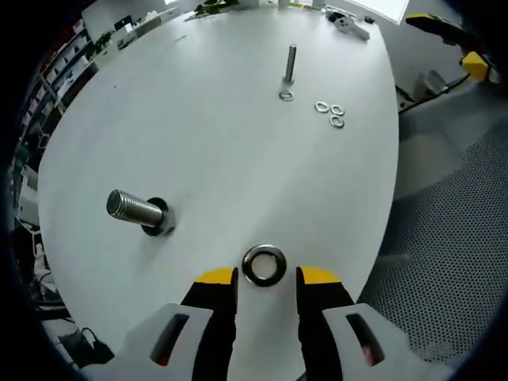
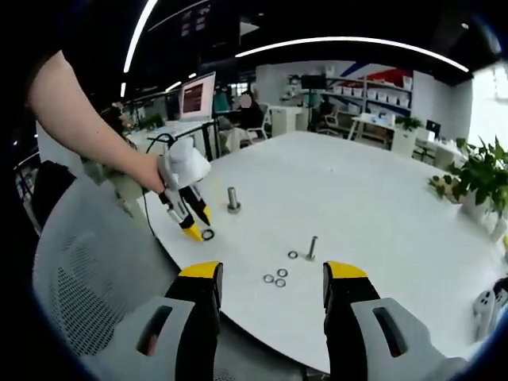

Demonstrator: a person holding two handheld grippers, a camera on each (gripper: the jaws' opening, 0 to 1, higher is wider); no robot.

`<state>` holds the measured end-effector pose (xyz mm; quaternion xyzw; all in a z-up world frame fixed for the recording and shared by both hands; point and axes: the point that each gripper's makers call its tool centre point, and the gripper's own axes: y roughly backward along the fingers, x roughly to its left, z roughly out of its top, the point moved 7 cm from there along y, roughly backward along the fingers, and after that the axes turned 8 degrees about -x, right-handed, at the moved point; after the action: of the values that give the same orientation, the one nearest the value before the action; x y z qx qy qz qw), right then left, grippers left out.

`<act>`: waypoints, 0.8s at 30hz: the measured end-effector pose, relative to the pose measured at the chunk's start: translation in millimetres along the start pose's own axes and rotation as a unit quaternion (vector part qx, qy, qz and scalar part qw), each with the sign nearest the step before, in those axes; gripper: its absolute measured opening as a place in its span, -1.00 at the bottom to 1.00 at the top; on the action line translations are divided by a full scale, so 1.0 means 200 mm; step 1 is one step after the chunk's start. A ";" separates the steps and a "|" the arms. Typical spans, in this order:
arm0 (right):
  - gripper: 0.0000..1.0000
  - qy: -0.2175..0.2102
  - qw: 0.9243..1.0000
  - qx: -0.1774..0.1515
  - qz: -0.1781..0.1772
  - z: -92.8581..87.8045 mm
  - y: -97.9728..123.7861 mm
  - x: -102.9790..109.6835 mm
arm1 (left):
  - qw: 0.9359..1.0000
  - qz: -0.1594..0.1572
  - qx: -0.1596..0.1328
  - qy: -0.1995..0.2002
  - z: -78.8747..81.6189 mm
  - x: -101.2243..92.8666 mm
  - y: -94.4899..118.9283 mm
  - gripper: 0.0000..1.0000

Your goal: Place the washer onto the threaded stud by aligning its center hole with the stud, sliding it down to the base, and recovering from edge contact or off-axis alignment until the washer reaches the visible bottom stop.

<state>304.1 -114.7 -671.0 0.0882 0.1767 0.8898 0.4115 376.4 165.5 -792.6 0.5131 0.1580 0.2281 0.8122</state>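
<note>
left hand-held gripper [image 1: 267,276] spread open low over white surface [image 1: 222,143], large washer [image 1: 264,265] lying flat between its yellow tips, not gripped. big threaded stud [image 1: 136,209] upright on its head, near washer, apart from it. farther off, thin bolt [image 1: 290,63] standing with small washer [image 1: 286,96] at its foot; three small washers [image 1: 330,113] clustered just beside. right hand-held gripper [image 2: 271,279] open wide, holding nothing, hovering at surface edge over mesh chair [image 2: 87,254].
</note>
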 end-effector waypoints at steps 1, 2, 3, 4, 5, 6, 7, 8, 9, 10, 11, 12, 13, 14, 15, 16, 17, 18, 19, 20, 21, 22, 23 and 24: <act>0.07 0.000 1.000 0.000 0.000 0.00 0.00 0.00 | 1.000 0.000 0.001 0.001 0.00 0.00 0.00 -0.45; 0.07 0.001 1.000 0.000 0.001 0.00 0.00 0.00 | 1.000 -0.001 0.001 0.005 0.01 0.00 0.00 -0.45; 0.07 0.001 1.000 0.001 0.001 0.00 0.00 0.00 | 1.000 -0.002 0.001 0.006 0.01 0.00 0.00 -0.45; 0.07 0.001 1.000 0.001 0.001 0.00 0.00 0.00 | 1.000 -0.004 0.002 0.003 0.02 0.00 -0.01 -0.45; 0.07 0.001 1.000 0.001 0.000 0.00 0.00 0.00 | 1.000 -0.006 0.004 -0.001 0.02 -0.01 -0.01 -0.45; 0.07 0.000 1.000 0.000 0.000 0.00 0.00 0.00 | 1.000 -0.005 0.008 -0.012 0.02 -0.01 -0.02 -0.45; 0.06 0.000 1.000 0.000 0.000 0.00 0.00 0.00 | 1.000 -0.006 0.010 -0.015 0.02 -0.01 -0.02 -0.45; 0.06 0.000 1.000 0.000 0.000 0.00 0.00 0.00 | 1.000 -0.008 0.013 -0.013 0.02 -0.02 -0.03 -0.45; 0.06 0.000 1.000 0.000 -0.001 0.00 0.00 0.00 | 1.000 -0.010 0.015 -0.011 0.01 -0.01 -0.04 -0.46; 0.06 0.000 1.000 0.000 -0.001 0.00 0.00 0.00 | 1.000 -0.004 0.013 -0.015 0.02 -0.01 -0.04 -0.49; 0.06 -0.001 1.000 0.000 -0.001 0.00 0.00 0.00 | 1.000 -0.004 0.016 -0.012 0.02 -0.01 -0.03 -0.49; 0.06 -0.001 1.000 0.000 -0.001 0.00 0.00 0.00 | 1.000 -0.003 0.017 -0.009 0.02 -0.01 -0.03 -0.49; 0.06 -0.001 1.000 -0.001 -0.002 0.00 0.00 0.00 | 1.000 -0.003 0.019 -0.011 0.02 -0.01 -0.03 -0.49; 0.06 -0.002 1.000 -0.001 -0.002 0.00 0.00 0.00 | 1.000 -0.004 0.022 -0.017 0.02 -0.02 -0.03 -0.48; 0.06 -0.003 1.000 -0.002 -0.003 0.00 0.00 0.00 | 0.999 -0.006 0.030 -0.039 0.02 -0.02 -0.03 -0.47; 0.06 -0.003 1.000 -0.003 -0.002 0.00 0.00 0.00 | 0.998 -0.004 0.037 -0.058 0.02 -0.02 -0.03 -0.47; 0.06 -0.003 1.000 -0.003 -0.002 0.00 0.00 0.00 | 0.998 -0.002 0.036 -0.042 0.03 -0.02 -0.04 -0.47; 0.05 -0.003 1.000 -0.003 -0.001 0.00 0.00 0.00 | 0.999 0.001 0.040 -0.030 0.03 -0.02 -0.04 -0.47; 0.05 -0.002 1.000 -0.002 -0.001 0.00 0.00 0.00 | 0.999 0.000 0.042 -0.035 0.04 -0.02 -0.04 -0.47; 0.05 -0.002 1.000 -0.003 -0.002 0.00 0.00 0.00 | 0.998 0.000 0.044 -0.035 0.04 -0.02 -0.04 -0.47; 0.05 -0.002 1.000 -0.003 -0.002 0.00 0.00 0.00 | 0.998 0.000 0.048 -0.037 0.04 -0.02 -0.04 -0.47; 0.05 -0.003 1.000 -0.003 -0.002 0.00 0.00 0.00 | 0.998 -0.001 0.050 -0.038 0.04 -0.02 -0.04 -0.46; 0.05 -0.004 1.000 -0.003 -0.002 0.00 0.00 0.00 | 0.998 -0.002 0.052 -0.038 0.04 -0.02 -0.04 -0.46; 0.05 -0.003 1.000 -0.003 -0.003 0.00 0.00 0.00 | 0.998 -0.002 0.052 -0.037 0.04 -0.02 -0.04 -0.46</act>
<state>304.3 -115.4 -670.5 0.0894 0.1730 0.8889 0.4147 378.8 154.5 -796.6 0.5627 0.1409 0.1987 0.7899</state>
